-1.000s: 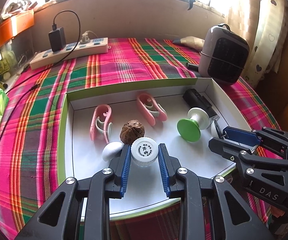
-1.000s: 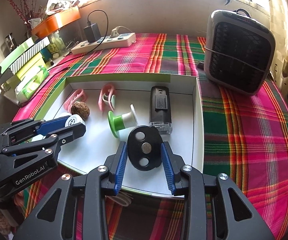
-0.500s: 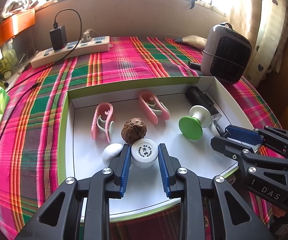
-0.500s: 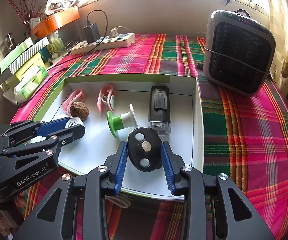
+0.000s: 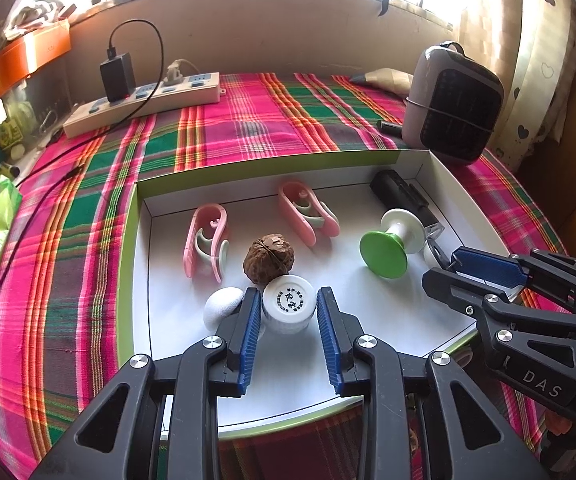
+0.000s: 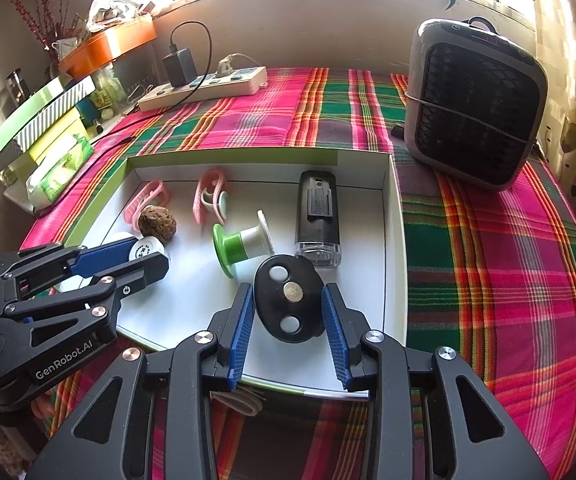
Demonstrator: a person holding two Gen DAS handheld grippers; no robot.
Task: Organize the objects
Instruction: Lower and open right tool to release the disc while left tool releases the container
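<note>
Left gripper (image 5: 286, 312), marked "GenRobot.AI", is opening; the white jar (image 5: 288, 304) with an unreadable round cap stamp stands between its pads, gaps visible on both sides. Right gripper (image 6: 288, 312), marked "DAS", is part-spread around the black oval disc (image 6: 289, 300); contact unclear. Both lie in the tray (image 6: 391, 240).

Both wrist views: close, downward, tray (image 5: 140, 264) shared

Your left gripper (image 5: 286, 334) and right gripper (image 6: 288, 330) are black skeletal frames with ribbed blue pads, silver screws, white lettering.
</note>
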